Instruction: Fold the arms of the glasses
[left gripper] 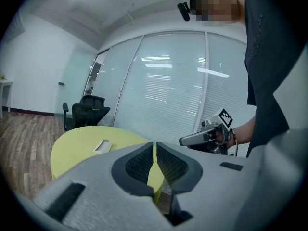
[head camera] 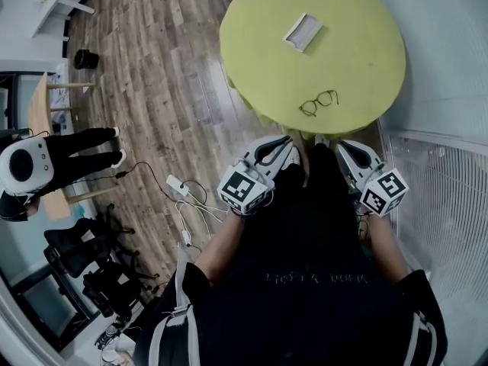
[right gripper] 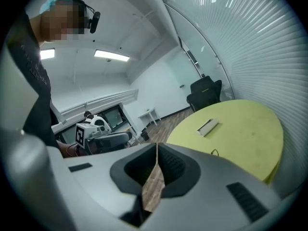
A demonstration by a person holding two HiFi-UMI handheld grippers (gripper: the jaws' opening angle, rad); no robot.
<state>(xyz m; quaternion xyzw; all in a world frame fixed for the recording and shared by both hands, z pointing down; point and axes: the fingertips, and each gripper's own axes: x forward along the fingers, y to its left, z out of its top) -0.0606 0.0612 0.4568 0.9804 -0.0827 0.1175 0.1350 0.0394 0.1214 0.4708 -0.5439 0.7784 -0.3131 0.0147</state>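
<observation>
Dark clothing on the person's torso [head camera: 320, 280] fills the bottom of the head view, and both forearms reach forward from it, each hand holding a claw close to the body. On the left claw [head camera: 288, 145], the left gripper view shows the two ribbed pads pressed together with only a hairline seam between them and nothing caught there [left gripper: 155, 146]. The right claw [head camera: 341, 145] is the same in its own view, with the pads meeting at the tips and nothing between them [right gripper: 157, 148]. Both claws hang over the gap between the person and the round yellow-green surface [head camera: 358, 59], short of its near edge and touching nothing on it. The glasses [head camera: 319, 102] lie on that surface near its closest edge, lenses side by side, with at least one arm sticking out from the dark frame; they are well apart from either claw. Farther across the surface, toward the far side, rests a pale rectangular case [head camera: 303, 32], also seen from the left gripper view [left gripper: 102, 146] and the right gripper view [right gripper: 207, 127]. Left of the surface is a wooden floor [head camera: 152, 90] with a tangle of cables [head camera: 187, 204]. A second person [head camera: 76, 147] in dark trousers stands at the far left. A black office chair [left gripper: 86, 112] sits beyond the surface, before a glass wall [left gripper: 163, 90] with blinds.
</observation>
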